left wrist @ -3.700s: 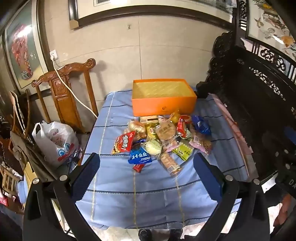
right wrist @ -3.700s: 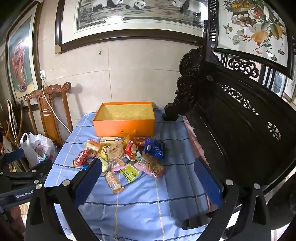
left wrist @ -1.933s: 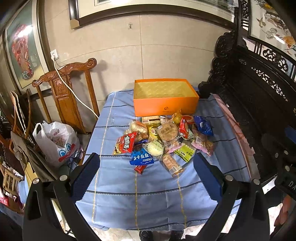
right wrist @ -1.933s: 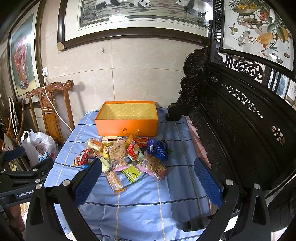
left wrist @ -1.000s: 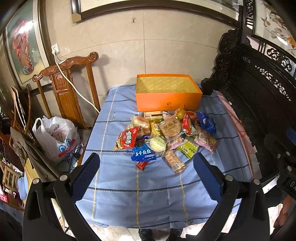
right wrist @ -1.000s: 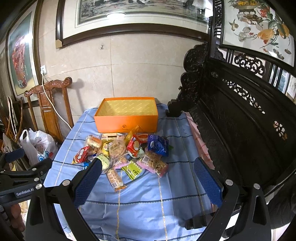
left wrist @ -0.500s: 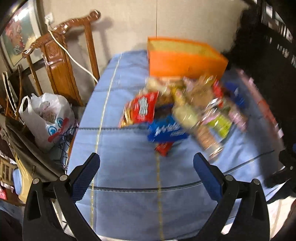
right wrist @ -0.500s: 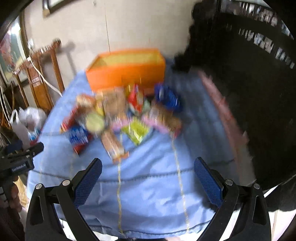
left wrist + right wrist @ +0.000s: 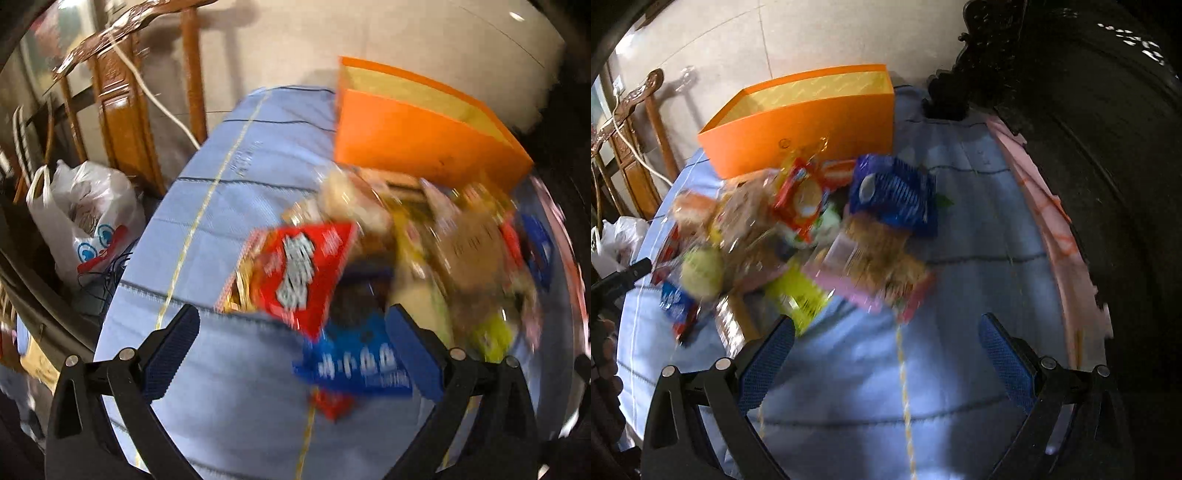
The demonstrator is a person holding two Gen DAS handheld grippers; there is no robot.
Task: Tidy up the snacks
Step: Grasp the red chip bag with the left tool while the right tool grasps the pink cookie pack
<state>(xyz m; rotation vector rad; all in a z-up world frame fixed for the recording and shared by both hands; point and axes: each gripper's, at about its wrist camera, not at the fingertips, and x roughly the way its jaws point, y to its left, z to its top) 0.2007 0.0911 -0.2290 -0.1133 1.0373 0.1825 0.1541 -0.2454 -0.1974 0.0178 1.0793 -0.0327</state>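
A pile of wrapped snacks lies on a blue tablecloth (image 9: 207,229) in front of an open, empty orange box (image 9: 413,144), which also shows in the right wrist view (image 9: 812,125). My left gripper (image 9: 295,354) is open and empty, low over a red packet (image 9: 299,269) and a blue packet (image 9: 354,358). My right gripper (image 9: 882,354) is open and empty, just short of a pink-edged cookie packet (image 9: 871,269), a green packet (image 9: 798,295) and a blue cookie bag (image 9: 894,192). Both views are motion-blurred.
A carved wooden chair (image 9: 122,99) and a white plastic bag (image 9: 81,218) stand left of the table. Dark carved furniture (image 9: 1108,147) runs along the right side. A pink cloth edge (image 9: 1052,214) lies by it. A tiled wall is behind the box.
Both grippers have dropped down and forward toward the snack pile, which now looks much larger and closer. Both stay open. No snack has visibly moved.
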